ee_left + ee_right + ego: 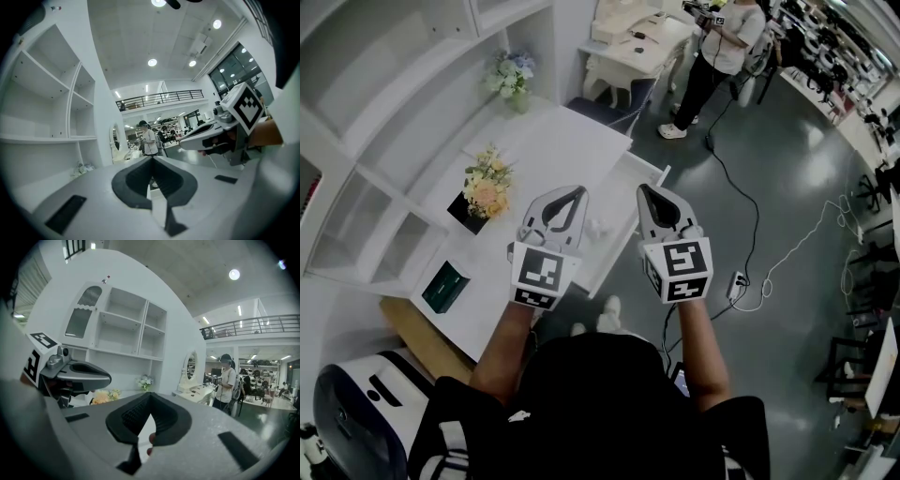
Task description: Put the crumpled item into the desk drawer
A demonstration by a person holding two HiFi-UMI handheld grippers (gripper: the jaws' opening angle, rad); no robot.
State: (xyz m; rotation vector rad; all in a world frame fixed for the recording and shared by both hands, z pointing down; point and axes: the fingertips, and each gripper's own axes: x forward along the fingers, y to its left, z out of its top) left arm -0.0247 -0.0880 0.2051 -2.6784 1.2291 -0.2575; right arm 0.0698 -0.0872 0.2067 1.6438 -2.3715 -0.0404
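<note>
head view: from the wearer's head, steeply down; left claw (569, 199) and right claw (649, 197) close, mid-frame; counter (562, 150) and shelves (384, 112) left, floor (787, 187) right, person (722, 42) far, top.
left claw view: rides on the left claw (152, 160), faces level along its jaws, which fill the lower frame.
right claw view: rides on the right claw (149, 401), faces along its jaws, tipped slightly down.
shared: all three views show the shelves (51, 108) (122, 333) and the person (149, 140) (227, 380); each claw view catches the other claw close at its edge.
</note>
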